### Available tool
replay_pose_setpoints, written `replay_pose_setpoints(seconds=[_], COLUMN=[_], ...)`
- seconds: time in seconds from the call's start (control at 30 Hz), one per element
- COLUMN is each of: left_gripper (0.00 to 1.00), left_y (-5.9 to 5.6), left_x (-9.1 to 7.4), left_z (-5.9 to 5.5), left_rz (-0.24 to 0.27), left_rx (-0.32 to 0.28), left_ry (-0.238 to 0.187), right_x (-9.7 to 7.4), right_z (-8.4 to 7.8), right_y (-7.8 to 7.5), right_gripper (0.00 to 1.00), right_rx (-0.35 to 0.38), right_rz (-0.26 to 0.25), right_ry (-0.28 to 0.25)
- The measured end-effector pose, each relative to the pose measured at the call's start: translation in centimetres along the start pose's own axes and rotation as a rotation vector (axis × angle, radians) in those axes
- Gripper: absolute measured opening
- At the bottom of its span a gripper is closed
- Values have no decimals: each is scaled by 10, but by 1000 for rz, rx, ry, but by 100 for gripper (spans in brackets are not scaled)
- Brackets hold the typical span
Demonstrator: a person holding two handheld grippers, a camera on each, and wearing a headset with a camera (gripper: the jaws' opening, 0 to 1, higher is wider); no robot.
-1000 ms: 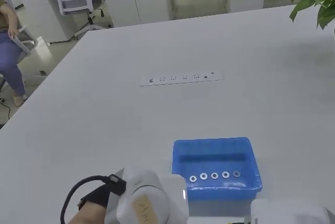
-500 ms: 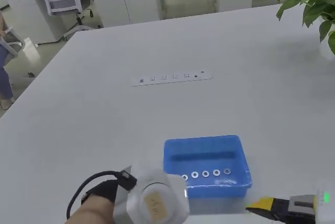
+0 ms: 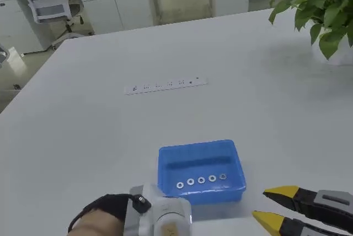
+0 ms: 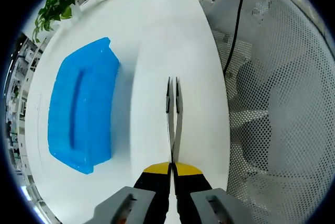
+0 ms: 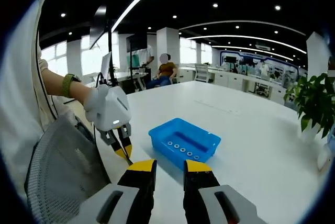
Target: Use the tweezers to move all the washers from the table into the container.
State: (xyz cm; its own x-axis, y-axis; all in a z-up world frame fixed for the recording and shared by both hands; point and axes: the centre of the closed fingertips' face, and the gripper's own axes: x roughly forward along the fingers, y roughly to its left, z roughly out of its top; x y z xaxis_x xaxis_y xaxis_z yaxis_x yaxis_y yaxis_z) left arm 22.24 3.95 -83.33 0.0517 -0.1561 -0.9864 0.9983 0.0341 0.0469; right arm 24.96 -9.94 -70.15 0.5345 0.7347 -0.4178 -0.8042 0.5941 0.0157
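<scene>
1. Between the left gripper's [image 4: 172, 169] jaws sit the tweezers [image 4: 173, 114]. The jaws are pressed together on the handle end, and the two thin prongs run straight ahead over the bench [image 4: 157, 35], tips slightly apart with nothing pinched.
2. Off to the left of those jaws, near the tweezers but not touching them, lies the blue container [image 4: 78, 109].
3. Ahead of the right gripper's [image 5: 168, 167] jaws, which stand parted with a plain gap and hold nothing, the same container rests on the bench. The left gripper hangs to the left of them, tweezers pointing down.
4. Five washers [image 3: 201, 180] lie in a row on the container floor, by the wall nearest both sets of jaws.
5. My reading is that the carrying step is finished or close to it, since the tweezers are empty and clear of the container.
6. The next move probably calls for a look over the bench around the jaws for any stray washer. A thin flat washer on a smooth bench would likely slide, so the prongs should close gently across its edge. If none is found, the tweezers can be set down.
</scene>
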Motion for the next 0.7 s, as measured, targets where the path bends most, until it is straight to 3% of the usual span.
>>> replay_pose_setpoints(seconds=[0.17,0.4,0.47,0.57,0.7], left_gripper=[0,0,0,3,11], left_y=[1,3,3,0,-5], left_x=[0,-1,-1,-2,-12], left_z=[1,0,0,4,6], left_rz=[26,26,36,36,65], left_rx=[9,-93,-128,-256,-327], left_ry=[34,32,7,-78,-147], right_x=[-14,-37,-43,-50,-53], right_z=[5,12,17,22,22], right_y=[5,10,11,11,11], right_gripper=[18,21,24,26,31], right_rx=[-6,-13,11,22,35], right_rz=[-14,-47,-47,-58,-66], right_ry=[-19,-55,-83,-112,-119])
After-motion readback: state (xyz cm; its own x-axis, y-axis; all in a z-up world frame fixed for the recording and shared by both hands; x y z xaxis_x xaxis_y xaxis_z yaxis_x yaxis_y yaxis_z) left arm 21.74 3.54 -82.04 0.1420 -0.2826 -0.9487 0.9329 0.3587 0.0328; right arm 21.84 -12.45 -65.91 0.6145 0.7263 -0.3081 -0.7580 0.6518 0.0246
